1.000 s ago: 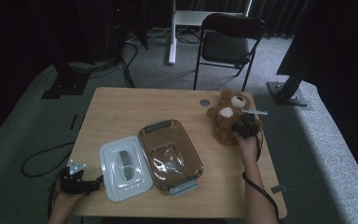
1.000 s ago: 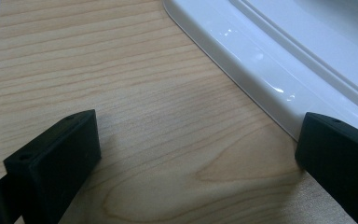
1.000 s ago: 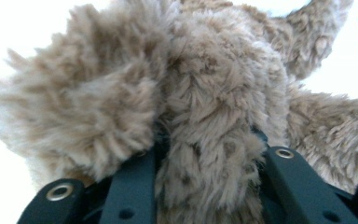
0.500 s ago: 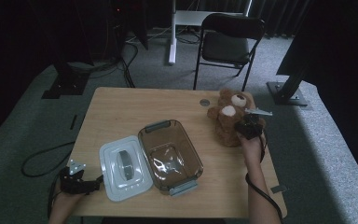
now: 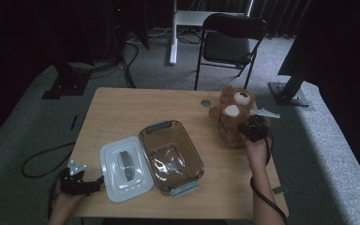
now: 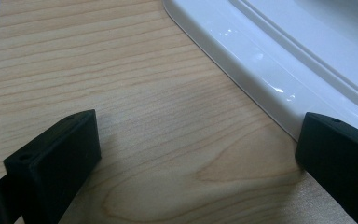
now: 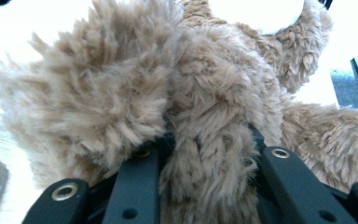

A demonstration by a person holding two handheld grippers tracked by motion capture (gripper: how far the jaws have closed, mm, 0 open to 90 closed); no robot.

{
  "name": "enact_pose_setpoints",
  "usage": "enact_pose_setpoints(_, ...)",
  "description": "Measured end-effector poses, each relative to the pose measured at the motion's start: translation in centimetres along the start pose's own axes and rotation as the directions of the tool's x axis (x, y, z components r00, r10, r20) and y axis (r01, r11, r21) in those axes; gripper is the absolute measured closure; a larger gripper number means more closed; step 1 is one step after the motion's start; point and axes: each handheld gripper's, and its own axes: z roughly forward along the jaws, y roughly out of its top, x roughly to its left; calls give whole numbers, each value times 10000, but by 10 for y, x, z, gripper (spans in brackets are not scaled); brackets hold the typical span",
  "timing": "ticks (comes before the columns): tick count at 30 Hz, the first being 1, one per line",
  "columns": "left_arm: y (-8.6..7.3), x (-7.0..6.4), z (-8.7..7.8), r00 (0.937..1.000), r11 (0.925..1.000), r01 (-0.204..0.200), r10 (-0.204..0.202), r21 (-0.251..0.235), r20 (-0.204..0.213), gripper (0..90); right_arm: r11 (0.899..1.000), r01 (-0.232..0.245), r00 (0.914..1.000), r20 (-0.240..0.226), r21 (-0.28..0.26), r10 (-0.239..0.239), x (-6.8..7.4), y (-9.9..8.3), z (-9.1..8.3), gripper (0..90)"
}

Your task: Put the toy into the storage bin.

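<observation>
A brown teddy bear (image 5: pixel 228 119) sits at the far right of the wooden table (image 5: pixel 122 110). My right gripper (image 5: pixel 244 130) presses into its right side. In the right gripper view the two black jaws are shut on a fold of the bear's fur (image 7: pixel 205 140), and my right gripper (image 7: pixel 205 172) is buried in it. A clear brown container (image 5: pixel 171 157) stands open mid-table, with its white lid (image 5: pixel 124 169) lying flat to its left. My left gripper (image 5: pixel 95 186) rests at the front left corner, just short of the lid. Its jaws stand wide open over bare wood, my left gripper (image 6: pixel 196 158) holding nothing, with the lid's rim (image 6: pixel 261 65) ahead.
A small grey disc (image 5: pixel 206 102) lies on the table near the bear's head. A black folding chair (image 5: pixel 232 42) stands behind the table. The right table edge is close to my right hand. Bare wood lies across the back left of the table.
My right gripper has shifted slightly against the bear's side. The left gripper, lid and container have not moved.
</observation>
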Motion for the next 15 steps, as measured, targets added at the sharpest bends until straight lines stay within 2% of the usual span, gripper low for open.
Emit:
enact_pose_setpoints(8, 0, 0, 0, 10000, 10000, 1, -1, -1, -1, 6, 9979, 307, 9993, -214, -564, -319, 12, 9, -25, 689)
enact_pose_setpoints(15, 0, 0, 0, 10000, 10000, 5, -5, -6, -2, 6, 9908, 710, 9948, -644, -1151, -788, 31, 20, -49, 689)
